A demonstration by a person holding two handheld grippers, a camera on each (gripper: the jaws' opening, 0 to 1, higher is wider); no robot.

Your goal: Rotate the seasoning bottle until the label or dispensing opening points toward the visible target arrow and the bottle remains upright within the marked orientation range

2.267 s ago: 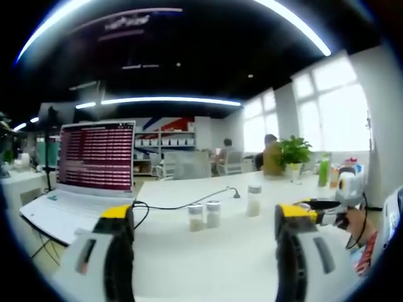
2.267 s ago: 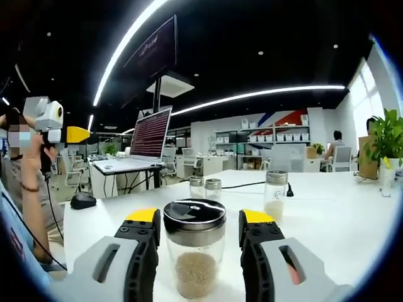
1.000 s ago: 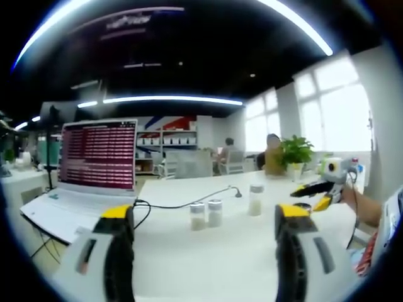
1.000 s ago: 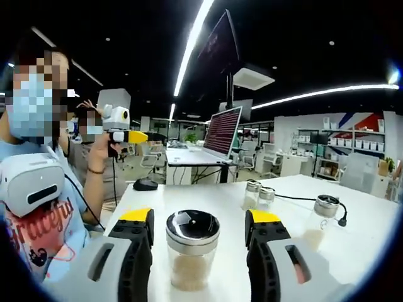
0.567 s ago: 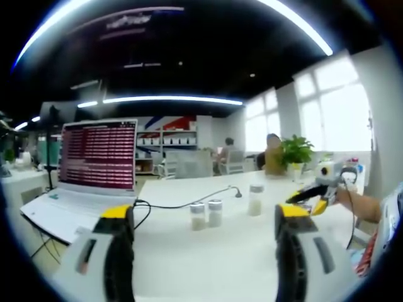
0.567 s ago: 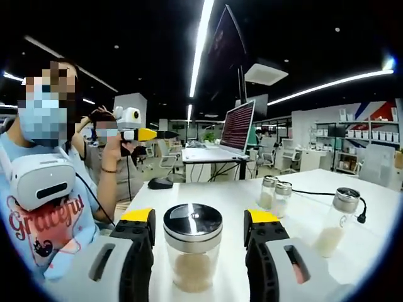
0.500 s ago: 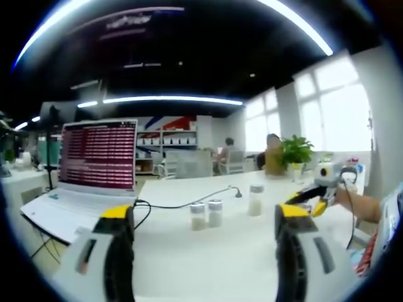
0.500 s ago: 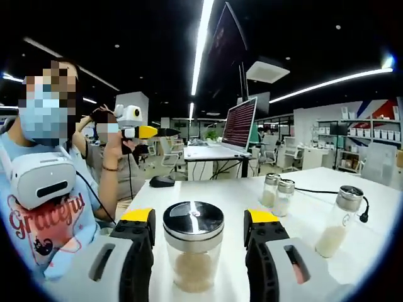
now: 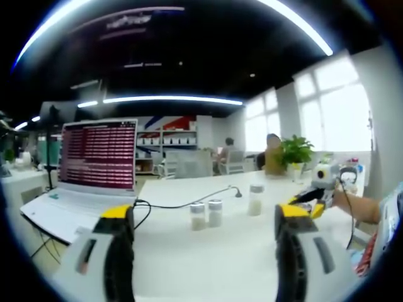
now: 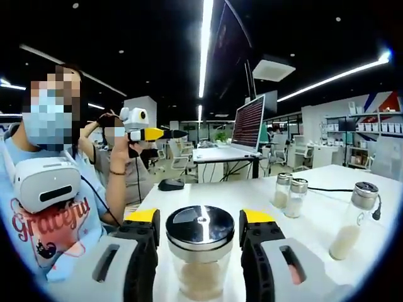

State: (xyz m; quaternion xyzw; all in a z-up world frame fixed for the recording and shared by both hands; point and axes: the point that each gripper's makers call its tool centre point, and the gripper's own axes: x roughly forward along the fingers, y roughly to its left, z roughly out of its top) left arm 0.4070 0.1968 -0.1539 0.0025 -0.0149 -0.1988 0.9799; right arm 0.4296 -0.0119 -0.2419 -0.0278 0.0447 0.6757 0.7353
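My right hand-held gripper [image 10: 198, 242] has the seasoning bottle [image 10: 203, 251] upright between its jaws on the white counter [image 10: 315, 236]; contact unclear, can't tell if it's clamped. Pair of small shakers [image 10: 289, 193] and a taller bottle [image 10: 354, 220] beyond. Left hand-held gripper [image 9: 201, 217] open, nothing in it, raised; laptop [image 9: 82, 173] to its left.

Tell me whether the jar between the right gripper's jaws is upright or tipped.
Upright. In the right gripper view the jar stands on the table, its steel lid level on top and the grains settled at its bottom.
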